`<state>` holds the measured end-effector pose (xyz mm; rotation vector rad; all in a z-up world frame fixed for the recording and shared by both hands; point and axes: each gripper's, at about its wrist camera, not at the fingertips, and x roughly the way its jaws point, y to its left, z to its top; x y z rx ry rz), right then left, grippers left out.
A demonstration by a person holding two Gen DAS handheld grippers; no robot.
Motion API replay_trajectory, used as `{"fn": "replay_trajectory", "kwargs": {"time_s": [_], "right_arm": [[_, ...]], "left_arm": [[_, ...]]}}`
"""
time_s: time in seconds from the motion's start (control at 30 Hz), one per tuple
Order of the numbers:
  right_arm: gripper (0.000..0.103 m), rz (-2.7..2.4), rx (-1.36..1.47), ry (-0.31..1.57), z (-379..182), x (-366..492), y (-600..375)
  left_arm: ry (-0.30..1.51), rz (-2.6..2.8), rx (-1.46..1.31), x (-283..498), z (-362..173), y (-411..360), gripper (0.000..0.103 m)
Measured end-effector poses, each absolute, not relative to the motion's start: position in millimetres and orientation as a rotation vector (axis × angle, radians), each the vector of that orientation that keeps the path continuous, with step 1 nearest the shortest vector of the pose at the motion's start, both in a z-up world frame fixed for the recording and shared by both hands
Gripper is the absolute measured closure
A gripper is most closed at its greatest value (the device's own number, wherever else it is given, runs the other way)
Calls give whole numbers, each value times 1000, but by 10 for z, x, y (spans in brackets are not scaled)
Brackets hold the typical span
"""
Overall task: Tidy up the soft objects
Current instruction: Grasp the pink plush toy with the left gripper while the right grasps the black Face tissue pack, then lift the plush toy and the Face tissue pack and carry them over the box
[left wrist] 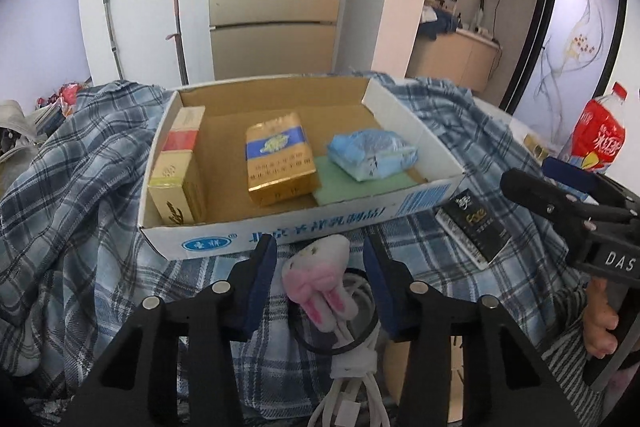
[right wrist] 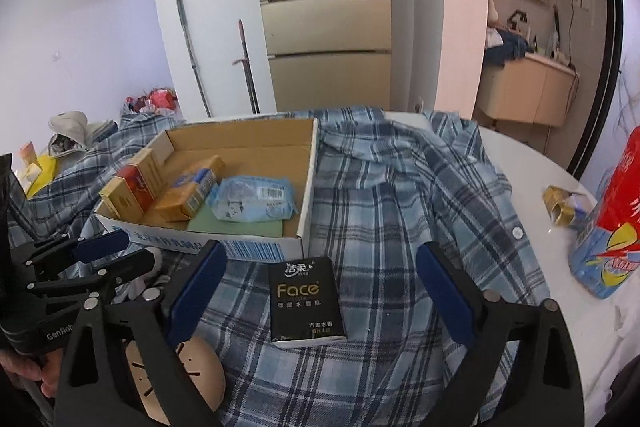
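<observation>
A pink and white plush rabbit [left wrist: 320,277] lies on the plaid shirt [left wrist: 80,187] just in front of the cardboard box [left wrist: 280,231]. My left gripper [left wrist: 320,251] is open, its fingers on either side of the rabbit, not touching it. A black "Face" tissue pack [right wrist: 306,301] lies on the shirt [right wrist: 400,195] between the open fingers of my right gripper [right wrist: 320,263]. It also shows in the left wrist view [left wrist: 474,227]. The box [right wrist: 256,247] holds a blue wipes pack [left wrist: 370,155], two cigarette cartons [left wrist: 276,157] and a green pad.
A red drink bottle [right wrist: 612,223] and a gold wrapper [right wrist: 564,211] stand on the white table at the right. White cables [left wrist: 352,379] lie under the rabbit. A round wooden piece [right wrist: 188,375] sits at lower left. Clutter lies on the floor at the left.
</observation>
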<state>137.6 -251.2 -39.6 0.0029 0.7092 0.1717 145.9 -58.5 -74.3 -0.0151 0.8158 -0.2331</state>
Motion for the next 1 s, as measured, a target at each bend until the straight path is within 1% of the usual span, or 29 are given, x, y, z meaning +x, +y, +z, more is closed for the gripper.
{"fn": "replay_trajectory", "kwargs": {"time_s": [0.03, 0.13, 0.23, 0.3, 0.37, 0.43, 0.6, 0.67, 0.73, 0.8, 0.87, 1.0], "right_arm": [[9, 172, 3, 720, -412, 1388, -2513], [15, 176, -12, 766, -478, 1443, -2477], [24, 190, -30, 797, -515, 1469, -2438], [32, 207, -49, 833, -563, 1495, -2395], [33, 213, -60, 856, -593, 1516, -2366], [33, 208, -66, 870, -612, 1529, -2357], [33, 209, -63, 936, -704, 1591, -2363], [34, 219, -63, 956, -731, 1612, -2360], [38, 220, -73, 974, -760, 1626, -2344], [49, 222, -82, 989, -787, 1634, -2325], [57, 233, -80, 991, -794, 1640, -2313], [58, 233, -76, 968, -760, 1616, -2310]], "left_arm": [[830, -233, -13, 1485, -764, -596, 55], [894, -231, -11, 1572, -865, -609, 55], [897, -226, -13, 1577, -875, -612, 55], [892, -224, -11, 1569, -872, -614, 55], [893, -225, -11, 1568, -871, -613, 57], [895, -225, -11, 1569, -875, -614, 66], [889, -229, -7, 1556, -876, -605, 66], [888, -234, -7, 1565, -878, -616, 70], [882, -245, -16, 1563, -862, -608, 72], [868, -251, -21, 1543, -834, -608, 73], [829, -258, -16, 1487, -777, -615, 73], [737, -271, 6, 1341, -643, -634, 73]]}}
